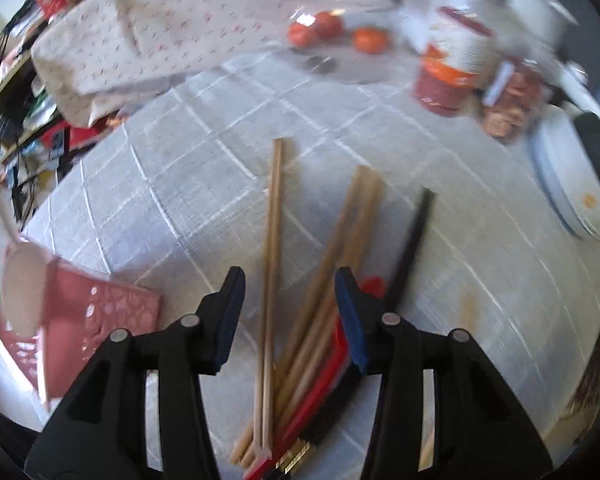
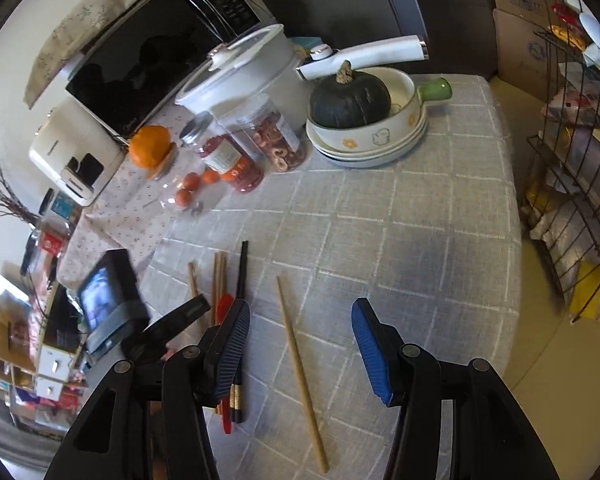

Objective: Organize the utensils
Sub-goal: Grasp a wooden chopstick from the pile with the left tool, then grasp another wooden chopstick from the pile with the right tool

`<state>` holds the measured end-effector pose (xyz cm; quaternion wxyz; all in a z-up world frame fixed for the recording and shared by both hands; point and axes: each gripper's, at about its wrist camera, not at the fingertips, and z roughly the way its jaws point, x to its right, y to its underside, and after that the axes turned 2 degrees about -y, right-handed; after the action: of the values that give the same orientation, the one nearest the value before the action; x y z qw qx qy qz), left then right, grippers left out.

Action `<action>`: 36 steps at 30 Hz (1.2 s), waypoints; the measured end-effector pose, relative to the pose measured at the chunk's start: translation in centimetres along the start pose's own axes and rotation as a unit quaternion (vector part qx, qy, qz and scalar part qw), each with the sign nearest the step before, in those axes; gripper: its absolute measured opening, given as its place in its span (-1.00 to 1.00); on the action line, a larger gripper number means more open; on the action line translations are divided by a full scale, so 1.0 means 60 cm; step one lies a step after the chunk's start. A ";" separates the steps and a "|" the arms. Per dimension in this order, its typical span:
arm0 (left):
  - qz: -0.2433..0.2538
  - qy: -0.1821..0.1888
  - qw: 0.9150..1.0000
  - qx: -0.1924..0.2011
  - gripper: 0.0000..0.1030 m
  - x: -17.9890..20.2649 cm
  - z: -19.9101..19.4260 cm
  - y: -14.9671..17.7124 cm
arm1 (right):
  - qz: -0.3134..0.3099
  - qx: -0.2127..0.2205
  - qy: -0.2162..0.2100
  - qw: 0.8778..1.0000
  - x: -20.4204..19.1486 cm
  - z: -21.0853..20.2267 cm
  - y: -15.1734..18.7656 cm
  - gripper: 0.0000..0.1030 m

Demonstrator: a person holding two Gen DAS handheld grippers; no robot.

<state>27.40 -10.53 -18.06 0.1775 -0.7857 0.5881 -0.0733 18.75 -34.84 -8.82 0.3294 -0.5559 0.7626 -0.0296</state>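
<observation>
On the left of the left wrist view, a pink perforated basket sits at the near-left edge of the desk, which is covered with a grey checked cloth. A pale spoon with a long handle stands in the basket.

The left gripper hovers low over a loose bundle of utensils, its jaws spread wide and holding nothing. Between the jaws lies a pair of light wooden chopsticks, pointing away toward the far side. Just to their right, more wooden chopsticks fan out at a slant and pass under the right jaw. A red utensil and a black chopstick lie beside them; whether the blue pads touch any of these cannot be told, as the frame is blurred.

In the right wrist view, the same bundle lies at the left of the desk, partly behind the left jaw of the right gripper. That gripper's jaws are also spread wide and empty. A single wooden chopstick lies alone on the cloth between them, running from far-left to near-right, well apart from the bundle.

At the far side stand glass jars, an orange, a white pot, and a dark green squash resting in stacked bowls. A wire rack is at the far right.
</observation>
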 end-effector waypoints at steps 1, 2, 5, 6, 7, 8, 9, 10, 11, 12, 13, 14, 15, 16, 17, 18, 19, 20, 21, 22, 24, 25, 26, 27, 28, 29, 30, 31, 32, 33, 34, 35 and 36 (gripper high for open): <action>-0.007 0.002 1.000 -0.009 -0.06 0.001 0.013 -0.005 | -0.002 0.001 -0.001 1.000 0.001 -0.002 -0.001 0.05; -0.014 0.001 1.000 -0.014 -0.06 0.001 0.022 -0.010 | -0.002 0.002 -0.003 1.000 0.003 -0.003 -0.003 0.05; -0.025 -0.015 1.000 -0.004 -0.06 -0.009 0.036 -0.022 | 0.005 0.000 -0.011 1.000 0.008 0.001 -0.008 0.05; -0.021 -0.009 1.000 -0.010 -0.09 -0.009 0.045 -0.025 | 0.007 0.000 -0.013 1.000 0.011 0.002 -0.009 0.05; -0.018 0.002 1.000 -0.017 -0.16 -0.010 0.054 -0.025 | 0.008 0.000 -0.013 1.000 0.012 0.003 -0.010 0.05; -0.018 0.015 1.000 -0.005 -0.34 -0.012 0.054 -0.025 | 0.009 0.000 -0.014 1.000 0.014 0.004 -0.011 0.05; -0.007 0.025 1.000 -0.002 -0.58 -0.012 0.053 -0.022 | 0.011 -0.001 -0.013 1.000 0.016 0.006 -0.011 0.05; 0.003 0.035 0.999 0.000 -0.79 -0.009 0.052 -0.020 | 0.012 -0.003 -0.013 1.000 0.016 0.009 -0.011 0.05; 0.011 0.047 0.999 -0.001 -0.80 -0.009 0.051 -0.017 | 0.013 -0.005 -0.012 1.000 0.017 0.012 -0.011 0.05; 0.012 0.068 0.998 -0.006 -0.80 -0.012 0.048 -0.009 | 0.014 -0.008 -0.011 1.000 0.017 0.016 -0.010 0.05; 0.012 0.080 0.997 -0.010 -0.80 -0.014 0.045 -0.004 | 0.014 -0.011 -0.009 1.000 0.017 0.019 -0.009 0.05; 0.017 0.098 0.995 -0.017 -0.80 -0.015 0.042 0.006 | 0.014 -0.013 -0.009 1.000 0.017 0.021 -0.009 0.05; 0.026 0.115 0.993 -0.023 -0.81 -0.013 0.037 0.015 | 0.013 -0.016 -0.008 1.000 0.017 0.024 -0.008 0.05; 0.036 0.127 0.991 -0.026 -0.81 -0.009 0.033 0.026 | 0.011 -0.019 -0.007 1.000 0.015 0.027 -0.007 0.05; 0.051 0.147 0.987 -0.035 -0.81 -0.004 0.028 0.042 | 0.010 -0.021 -0.005 1.000 0.014 0.028 -0.006 0.05; 0.059 0.162 0.984 -0.045 -0.81 -0.002 0.024 0.055 | 0.007 -0.024 -0.004 1.000 0.013 0.032 -0.005 0.05; 0.062 0.173 0.982 -0.053 -0.81 -0.002 0.020 0.063 | 0.003 -0.030 -0.001 1.000 0.010 0.038 -0.003 0.05; 0.064 0.188 0.978 -0.062 -0.81 -0.004 0.015 0.071 | -0.001 -0.036 0.001 0.999 0.008 0.043 -0.001 0.05; 0.064 0.198 0.976 -0.063 -0.81 -0.006 0.009 0.074 | -0.005 -0.043 0.001 0.999 0.005 0.049 0.001 0.05; 0.070 0.208 0.974 -0.054 -0.81 -0.007 -0.004 0.077 | -0.010 -0.051 0.002 0.999 0.003 0.056 0.003 0.05; 0.094 0.216 0.971 -0.034 -0.81 -0.008 -0.034 0.079 | -0.016 -0.063 0.009 0.998 0.003 0.069 0.008 0.04; 0.099 0.221 0.970 -0.030 -0.81 -0.009 -0.044 0.081 | -0.020 -0.074 0.013 0.997 0.002 0.080 0.011 0.03; 0.103 0.228 0.968 -0.025 -0.81 -0.012 -0.056 0.083 | -0.021 -0.082 0.016 0.996 0.002 0.089 0.013 0.00; 0.105 0.235 0.966 -0.020 -0.81 -0.015 -0.068 0.083 | -0.020 -0.090 0.018 0.996 0.002 0.098 0.016 -0.02; 0.107 0.242 0.964 -0.015 -0.81 -0.020 -0.077 0.081 | -0.019 -0.099 0.018 0.995 0.003 0.108 0.018 -0.05; 0.108 0.248 0.963 -0.010 -0.81 -0.026 -0.086 0.085 | -0.019 -0.105 0.018 0.994 0.002 0.115 0.020 -0.08; 0.110 0.255 0.961 -0.002 -0.81 -0.034 -0.099 0.088 | -0.021 -0.114 0.021 0.993 0.002 0.124 0.024 -0.10; 0.113 0.259 0.959 0.004 -0.81 -0.036 -0.106 0.087 | -0.024 -0.124 0.026 0.992 0.001 0.135 0.027 -0.15; 0.116 0.265 0.957 0.012 -0.81 -0.039 -0.118 0.091 | -0.029 -0.132 0.032 0.990 0.001 0.146 0.031 -0.20; 0.119 0.276 0.953 0.022 -0.81 -0.047 -0.131 0.095 | -0.033 -0.140 0.039 0.989 0.000 0.155 0.034 -0.23; 0.121 0.282 0.951 0.029 -0.81 -0.055 -0.137 0.099 | -0.038 -0.148 0.045 0.987 -0.002 0.167 0.037 -0.26; 0.123 0.285 0.950 0.034 -0.81 -0.056 -0.141 0.097 | -0.041 -0.152 0.048 0.986 -0.003 0.175 0.039 -0.29; 0.123 0.286 0.949 0.038 -0.81 -0.064 -0.149 0.098 | -0.044 -0.159 0.050 0.985 -0.005 0.185 0.041 -0.31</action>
<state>18.09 -10.03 -11.55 0.0390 -0.6459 0.7030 -0.2952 22.70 -30.10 -18.35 0.1971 -0.6317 0.7481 0.0496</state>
